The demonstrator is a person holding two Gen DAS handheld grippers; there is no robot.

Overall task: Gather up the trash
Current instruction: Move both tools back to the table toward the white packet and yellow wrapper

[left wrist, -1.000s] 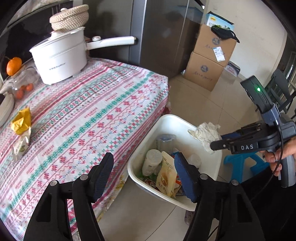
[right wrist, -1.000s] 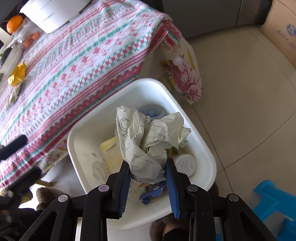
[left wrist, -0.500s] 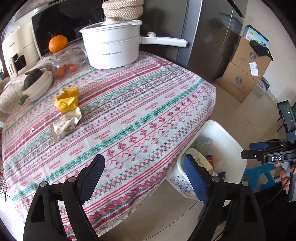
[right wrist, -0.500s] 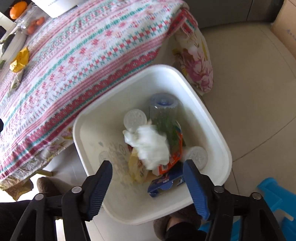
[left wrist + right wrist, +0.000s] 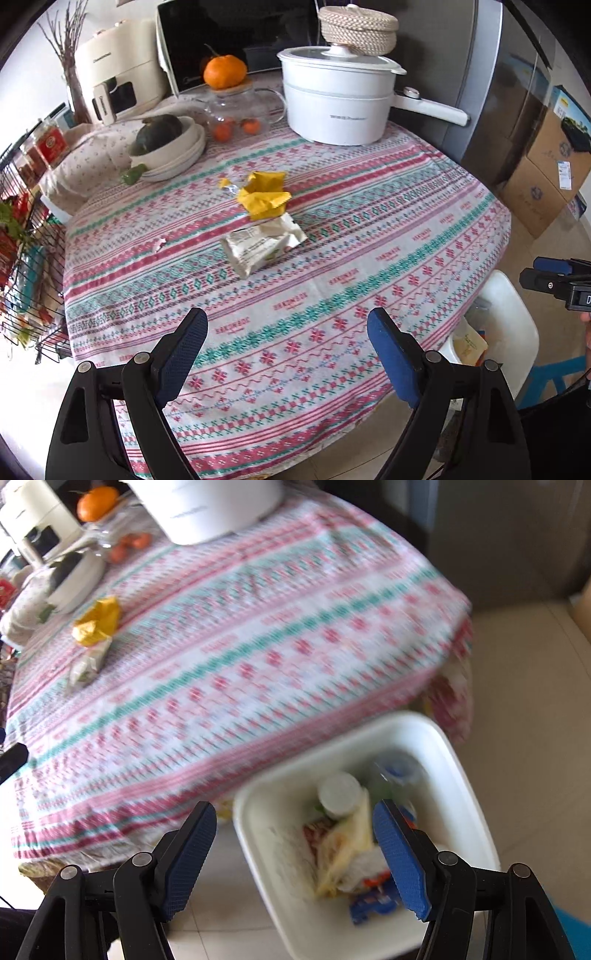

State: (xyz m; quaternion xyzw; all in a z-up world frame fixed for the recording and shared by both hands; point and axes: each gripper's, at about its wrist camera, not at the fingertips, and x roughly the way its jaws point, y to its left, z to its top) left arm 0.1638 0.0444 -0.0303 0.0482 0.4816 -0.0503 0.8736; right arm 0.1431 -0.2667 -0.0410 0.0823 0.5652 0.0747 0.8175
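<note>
Hovering over the near side of the table [image 5: 424,206], the left gripper [image 5: 286,349] has its jaws wide apart with nothing between them. Two bits of trash lie out on the striped cloth ahead of it: a yellow wrapper [image 5: 263,195] and, touching it, a white crumpled packet [image 5: 260,245]. A tiny white scrap [image 5: 160,243] sits off to their left.

The right gripper [image 5: 295,853] is over the white bin [image 5: 465,782] on the floor beside the table. Its jaws have just been opening, and nothing sits between them now. A white paper wad [image 5: 364,866] lies in the bin on top of other packets and a bottle.

So this looks like the gap between drops: one piece is in, and more waits on the table. Next, I think, the left gripper needs to reach forward, come down over the white packet or the yellow wrapper, and pinch it without grabbing the cloth. These packets look light and floppy, so a grab near the middle should work best.
</note>
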